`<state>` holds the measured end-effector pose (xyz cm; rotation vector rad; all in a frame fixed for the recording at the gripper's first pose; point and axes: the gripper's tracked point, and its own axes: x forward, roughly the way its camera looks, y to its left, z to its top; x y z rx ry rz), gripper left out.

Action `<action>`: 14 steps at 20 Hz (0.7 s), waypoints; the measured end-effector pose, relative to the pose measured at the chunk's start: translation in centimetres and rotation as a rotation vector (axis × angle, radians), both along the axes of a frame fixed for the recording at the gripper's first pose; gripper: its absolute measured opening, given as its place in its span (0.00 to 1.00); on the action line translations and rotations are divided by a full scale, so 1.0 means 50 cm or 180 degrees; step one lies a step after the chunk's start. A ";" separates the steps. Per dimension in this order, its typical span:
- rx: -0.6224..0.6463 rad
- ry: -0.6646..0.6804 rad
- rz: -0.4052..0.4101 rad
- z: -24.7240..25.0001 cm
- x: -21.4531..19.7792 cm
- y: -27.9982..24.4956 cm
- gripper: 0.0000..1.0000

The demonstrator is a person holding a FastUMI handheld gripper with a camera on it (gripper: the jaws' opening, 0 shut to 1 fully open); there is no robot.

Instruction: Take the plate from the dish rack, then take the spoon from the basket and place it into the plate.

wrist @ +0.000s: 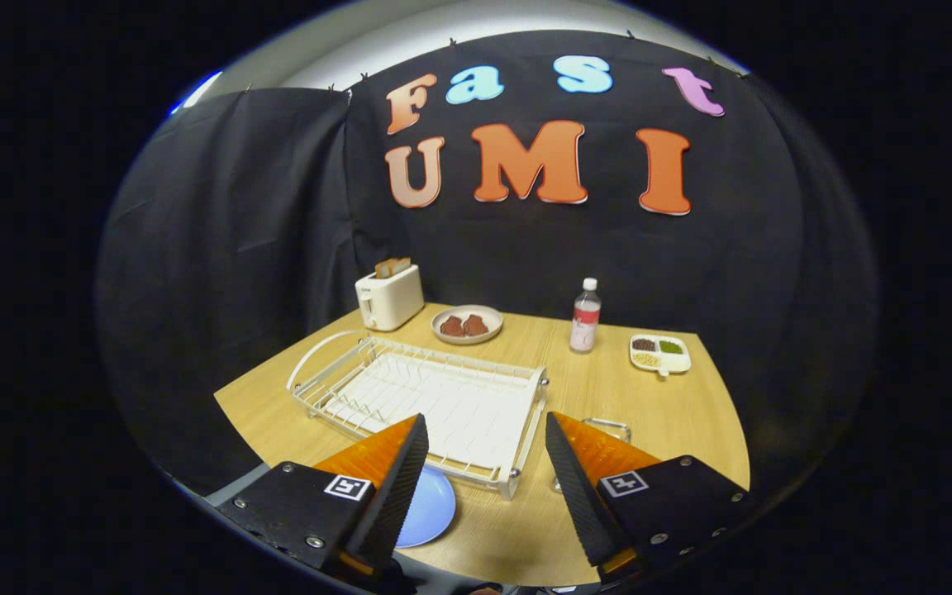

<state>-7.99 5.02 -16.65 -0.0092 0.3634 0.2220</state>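
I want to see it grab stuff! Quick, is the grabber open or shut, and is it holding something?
Gripper: open, holding nothing; its fingers stand apart over the near end of the white dish rack.

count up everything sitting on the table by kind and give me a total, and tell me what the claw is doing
Toaster: 1
Dish rack: 1
Bottle: 1
Blue plate: 1
Dish of brown food: 1
Divided snack tray: 1
Wire basket: 1
Total: 7
The claw is open, holding nothing, above the table's near edge.
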 end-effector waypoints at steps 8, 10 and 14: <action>-0.0148 -0.0771 -0.0486 0.152 0.029 -0.109 0.91; -0.0127 -0.0900 -0.0584 0.185 0.026 -0.128 0.91; -0.0119 -0.1159 -0.0738 0.263 0.018 -0.151 0.93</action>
